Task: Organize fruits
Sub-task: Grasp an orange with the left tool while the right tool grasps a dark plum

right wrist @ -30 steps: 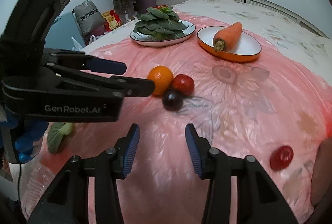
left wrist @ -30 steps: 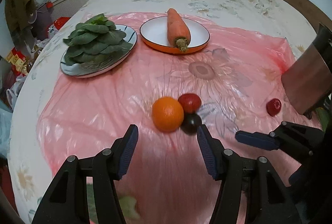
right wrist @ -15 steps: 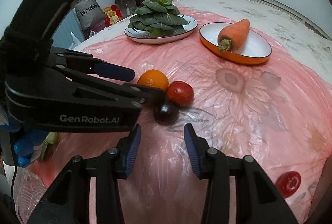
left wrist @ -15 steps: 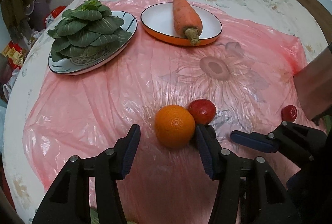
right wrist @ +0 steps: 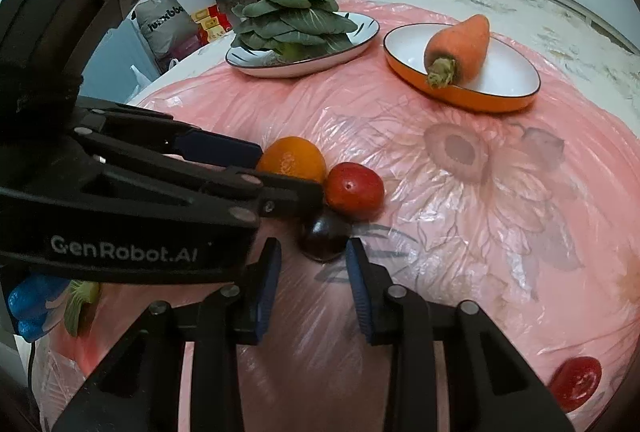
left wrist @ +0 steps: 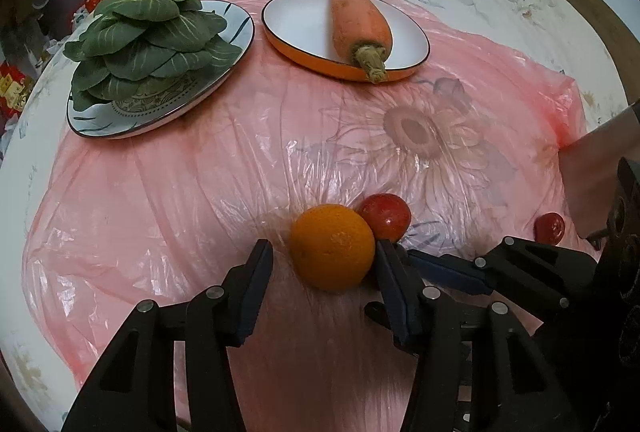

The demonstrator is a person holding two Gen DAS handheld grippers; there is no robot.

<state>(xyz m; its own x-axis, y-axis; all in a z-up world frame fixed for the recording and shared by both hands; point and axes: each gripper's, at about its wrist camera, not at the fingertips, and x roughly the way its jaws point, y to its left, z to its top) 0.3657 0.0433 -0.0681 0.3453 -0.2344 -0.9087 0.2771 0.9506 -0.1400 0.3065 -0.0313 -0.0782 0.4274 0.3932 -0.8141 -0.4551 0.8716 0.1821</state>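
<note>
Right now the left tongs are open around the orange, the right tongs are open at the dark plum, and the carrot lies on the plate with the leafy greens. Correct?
Not quite. The carrot lies alone in the orange-rimmed dish, beside the greens' plate, as the left wrist view shows. The left tongs are open around the orange, and the right tongs are open at the dark plum.

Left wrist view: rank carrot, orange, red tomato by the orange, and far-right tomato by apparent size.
1. Carrot, largest, though it lies farther away.
2. Orange, nearest the camera, so nearness inflates it.
3. Red tomato behind the orange, partly hidden.
4. Far-right tomato, smallest, partly hidden, so unsure.
</note>
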